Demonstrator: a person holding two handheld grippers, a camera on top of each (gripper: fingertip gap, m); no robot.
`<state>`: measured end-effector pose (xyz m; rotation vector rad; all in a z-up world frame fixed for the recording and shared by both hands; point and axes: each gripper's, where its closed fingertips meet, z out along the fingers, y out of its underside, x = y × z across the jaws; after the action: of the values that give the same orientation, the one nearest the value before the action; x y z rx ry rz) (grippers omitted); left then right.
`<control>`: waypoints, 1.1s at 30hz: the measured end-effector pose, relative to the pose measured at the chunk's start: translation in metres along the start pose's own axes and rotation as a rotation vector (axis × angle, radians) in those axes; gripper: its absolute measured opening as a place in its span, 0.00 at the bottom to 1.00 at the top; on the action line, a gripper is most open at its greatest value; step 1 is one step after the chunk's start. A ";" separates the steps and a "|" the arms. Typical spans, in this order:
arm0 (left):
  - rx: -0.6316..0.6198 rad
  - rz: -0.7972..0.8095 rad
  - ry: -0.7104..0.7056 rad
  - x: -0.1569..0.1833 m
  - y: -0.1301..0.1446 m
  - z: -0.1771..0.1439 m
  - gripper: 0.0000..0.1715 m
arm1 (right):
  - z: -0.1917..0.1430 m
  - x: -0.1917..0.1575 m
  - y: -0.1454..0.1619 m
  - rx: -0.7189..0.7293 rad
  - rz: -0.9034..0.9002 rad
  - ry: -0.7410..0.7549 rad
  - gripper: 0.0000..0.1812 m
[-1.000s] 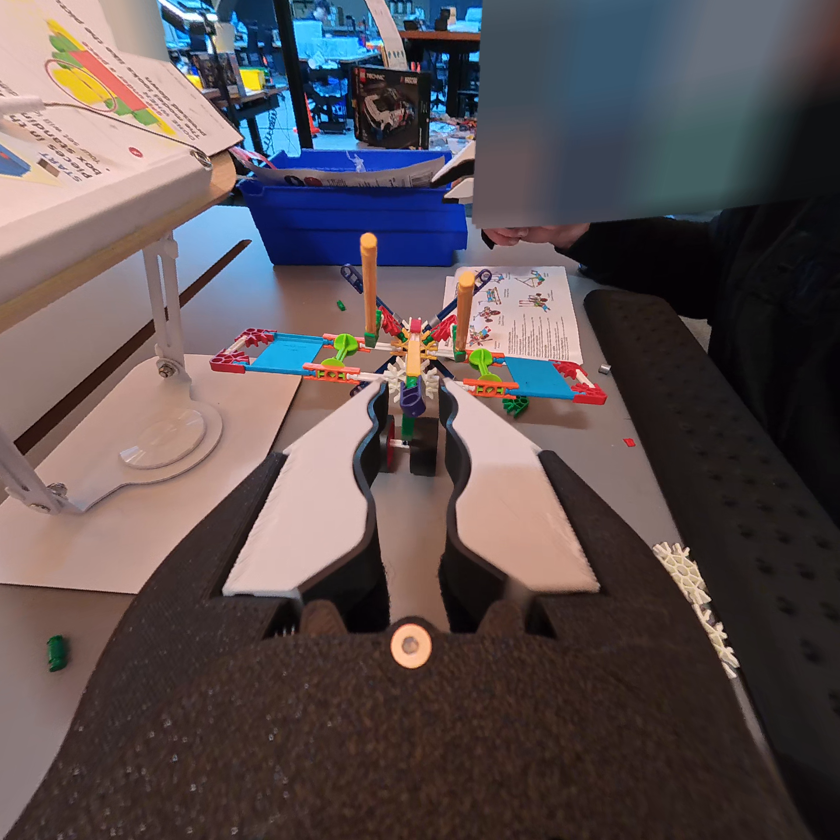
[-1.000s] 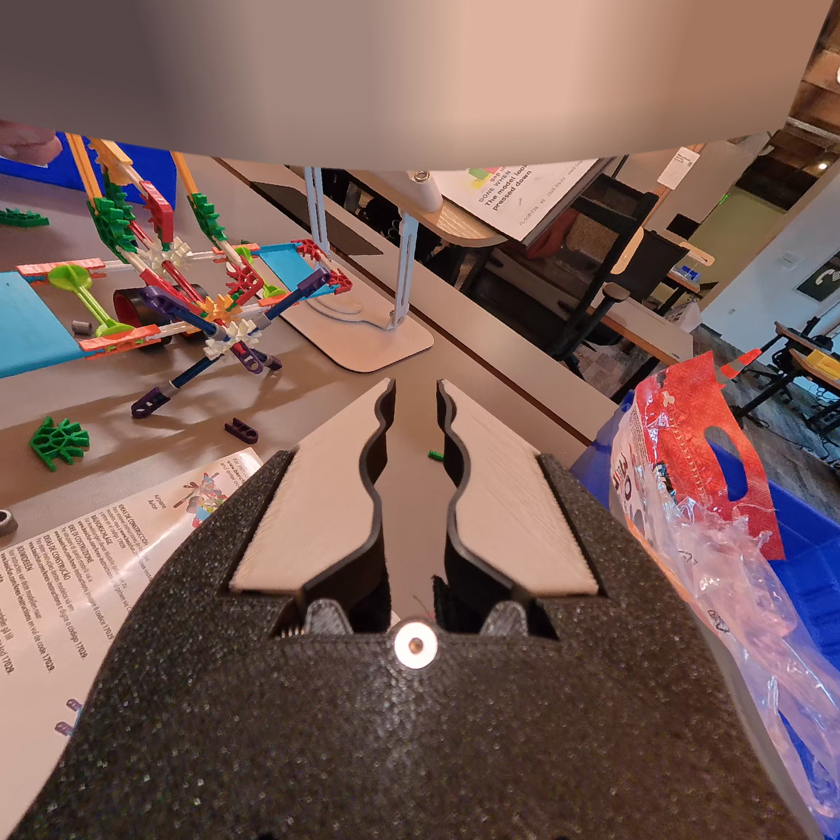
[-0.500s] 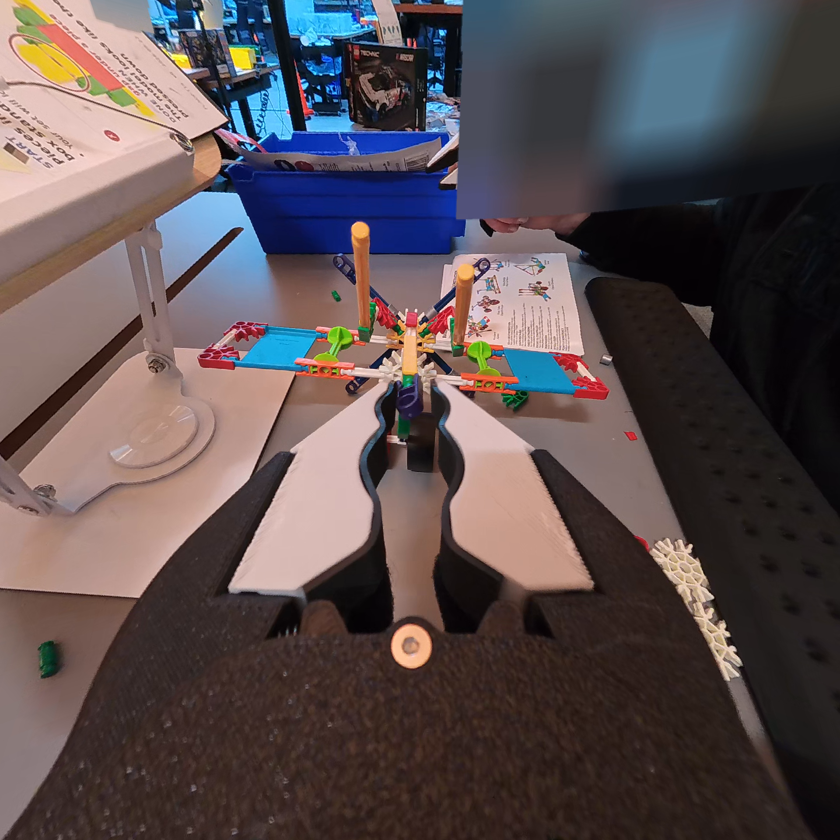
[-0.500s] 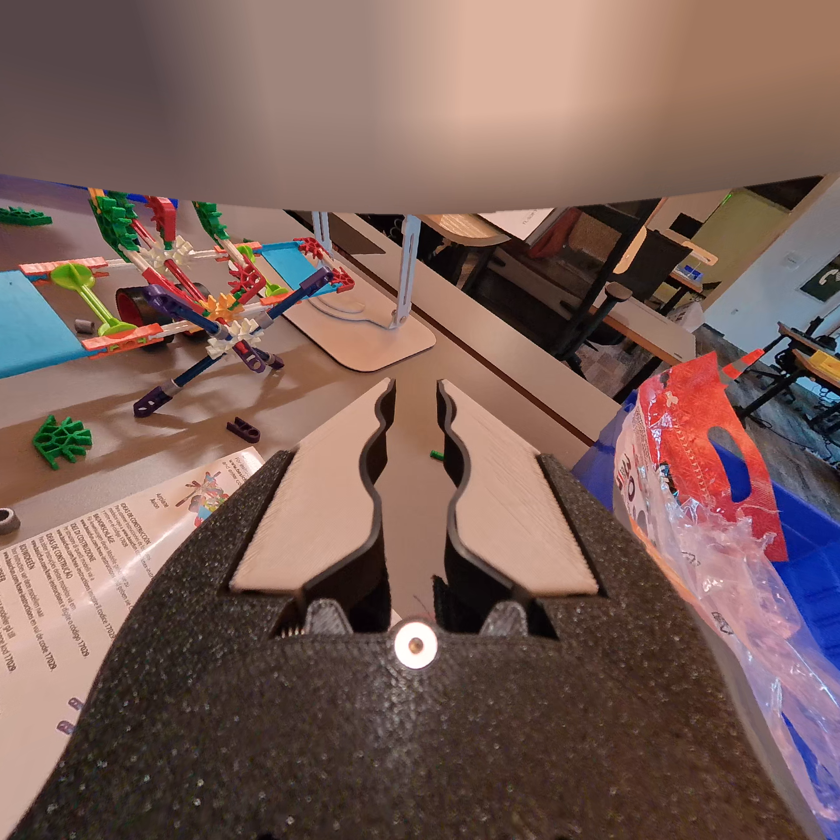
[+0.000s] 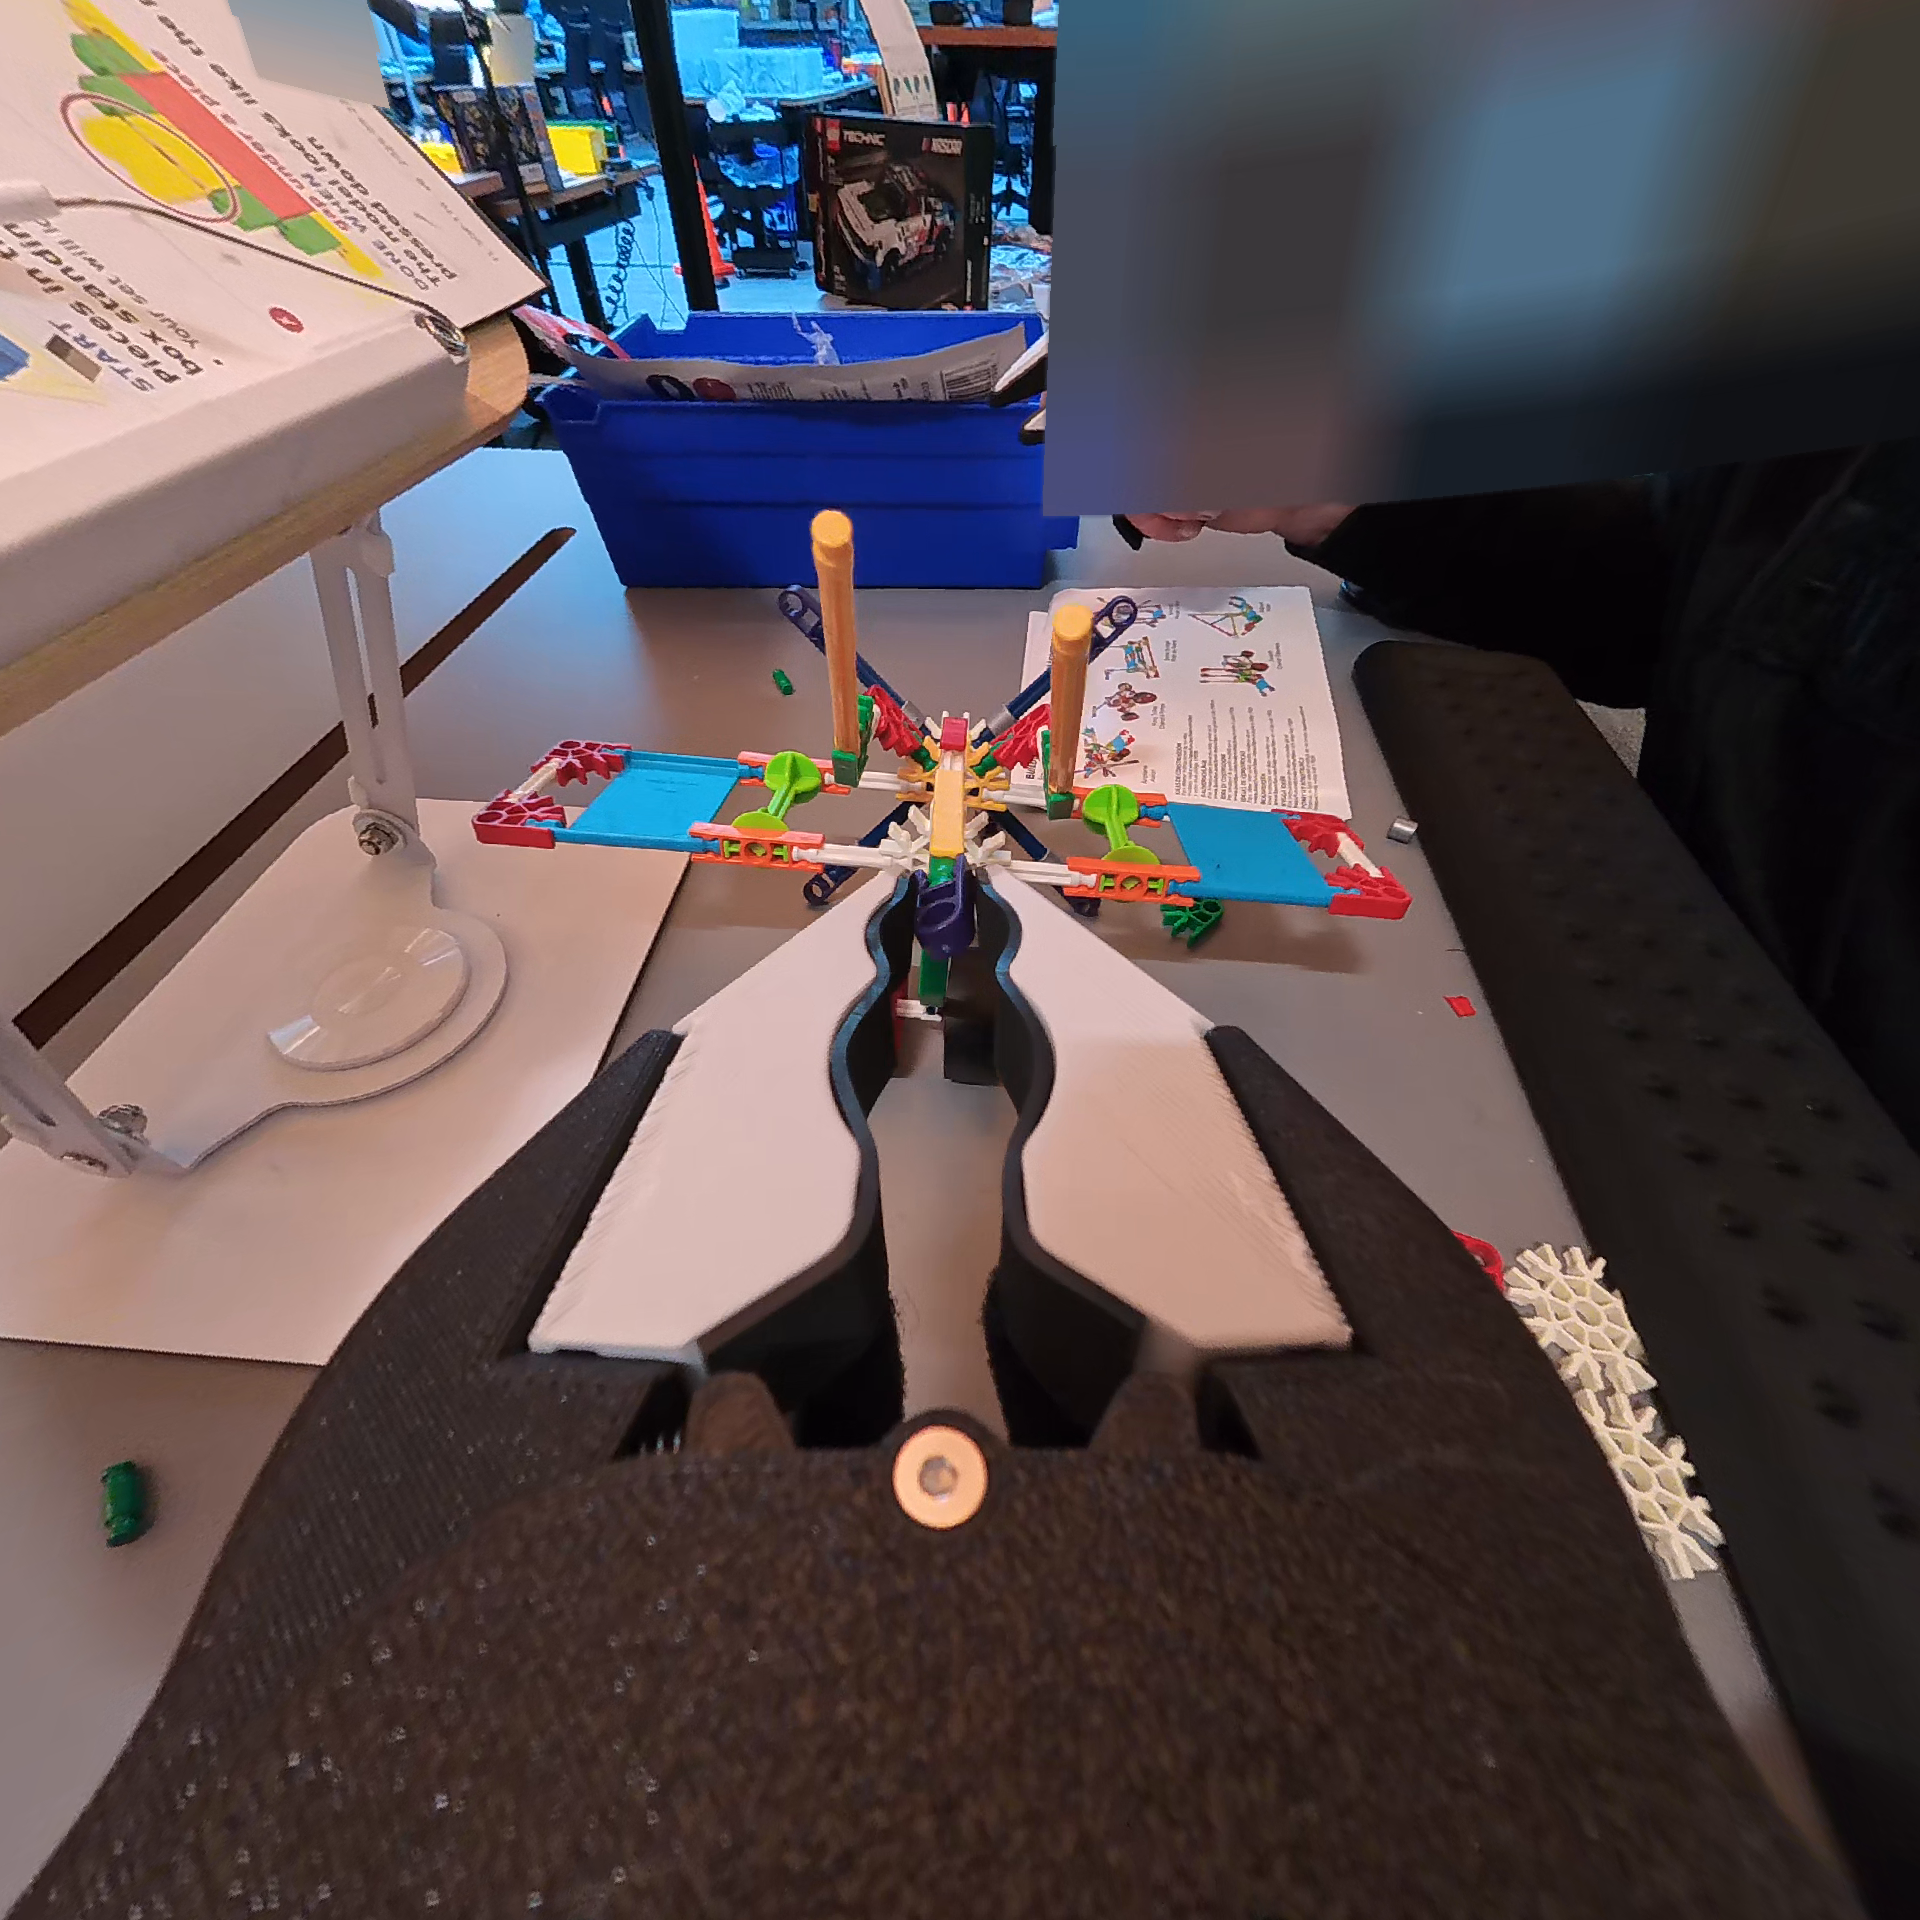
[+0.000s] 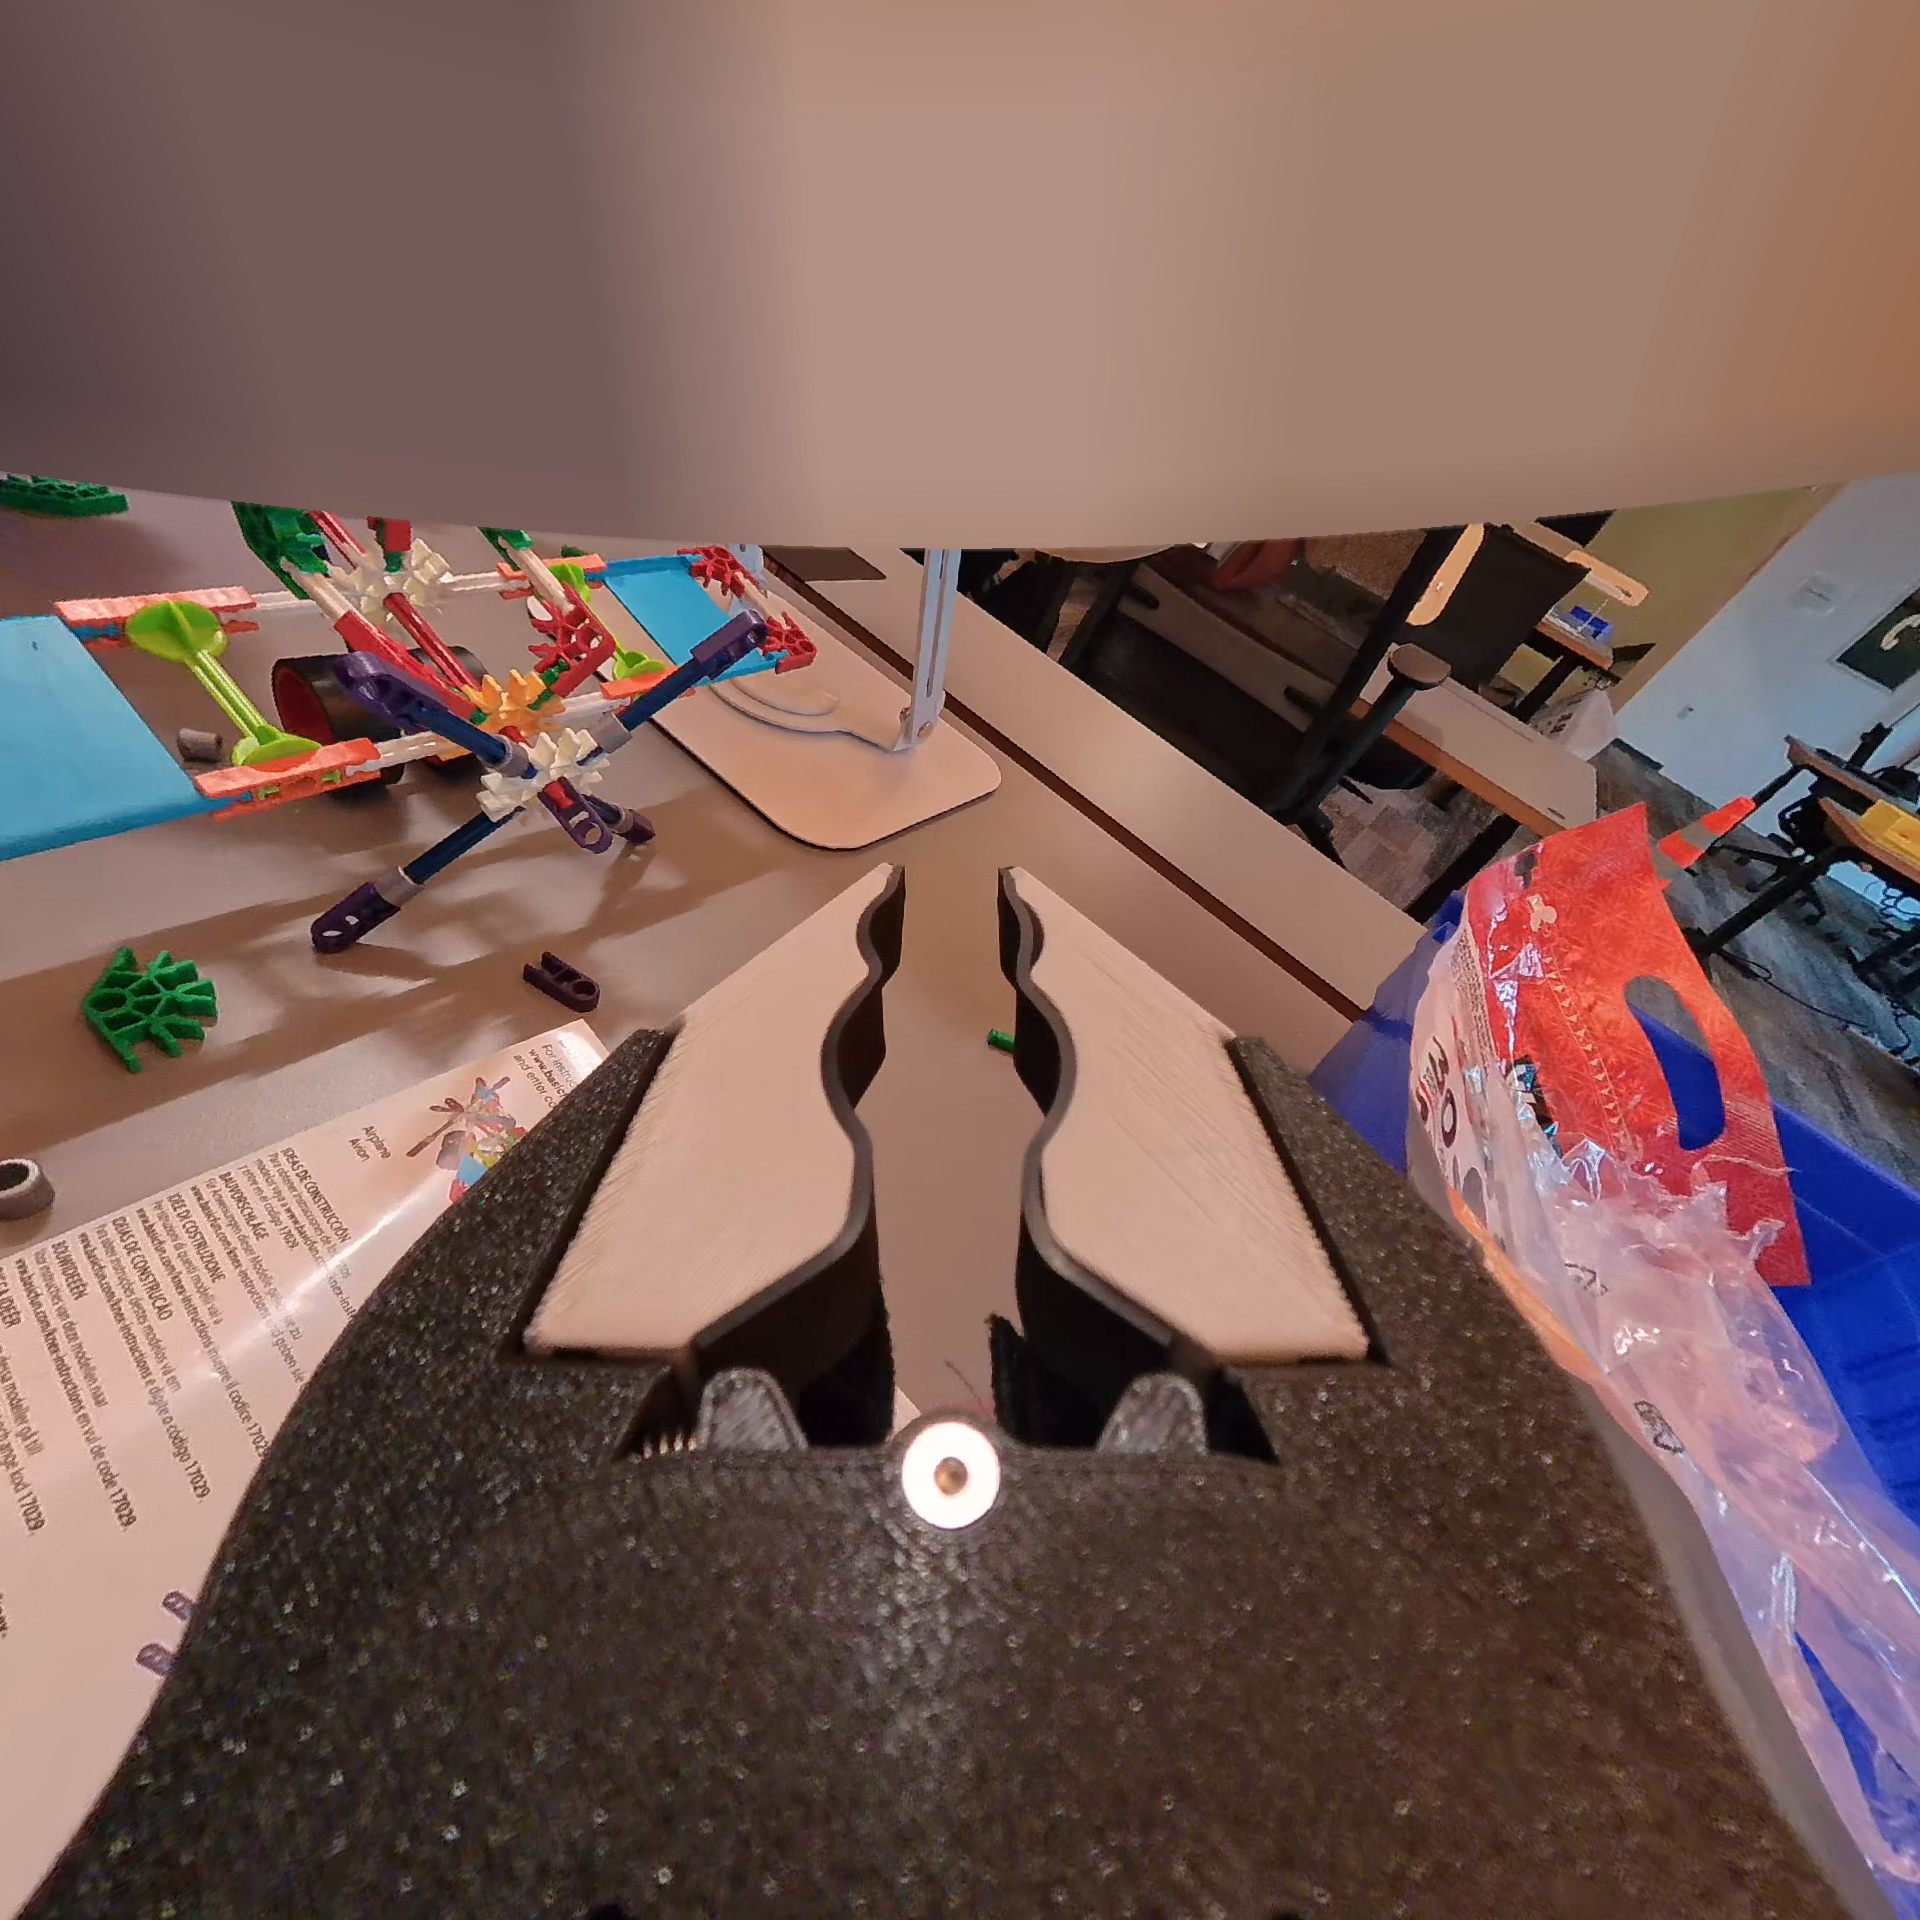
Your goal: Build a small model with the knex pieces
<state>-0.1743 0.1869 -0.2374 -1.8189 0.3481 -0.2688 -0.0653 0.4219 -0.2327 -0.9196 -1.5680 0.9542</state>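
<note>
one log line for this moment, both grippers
left gripper: around purple piece of toy model, grip unclear | right gripper: open, empty, above table

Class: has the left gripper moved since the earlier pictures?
Yes. The left gripper has moved forward toward the model; its tips now flank the purple piece.

The toy model (image 5: 940, 821) stands right before the left gripper (image 5: 943, 902). A white stand (image 5: 364, 935) blocks the left, a black pad (image 5: 1662, 1039) the right. Bare table (image 6: 945, 821) lies before the right gripper (image 6: 949, 896).

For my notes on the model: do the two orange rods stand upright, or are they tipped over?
Upright. Both orange rods rise nearly vertically from the colourful model, free ends on top.
</note>
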 end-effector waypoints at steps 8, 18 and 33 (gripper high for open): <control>0.003 -0.001 -0.008 -0.002 0.000 0.000 0.06 | 0.000 0.000 0.000 0.000 -0.001 0.000 0.10; 0.007 -0.010 -0.025 -0.006 0.000 0.000 0.06 | 0.000 0.000 0.001 -0.003 -0.003 0.000 0.10; 0.003 -0.012 -0.047 -0.010 0.001 -0.005 0.07 | -0.001 0.000 0.000 -0.001 -0.003 0.003 0.10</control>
<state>-0.1855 0.1854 -0.2373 -1.8218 0.3041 -0.2339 -0.0641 0.4222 -0.2324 -0.9185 -1.5675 0.9497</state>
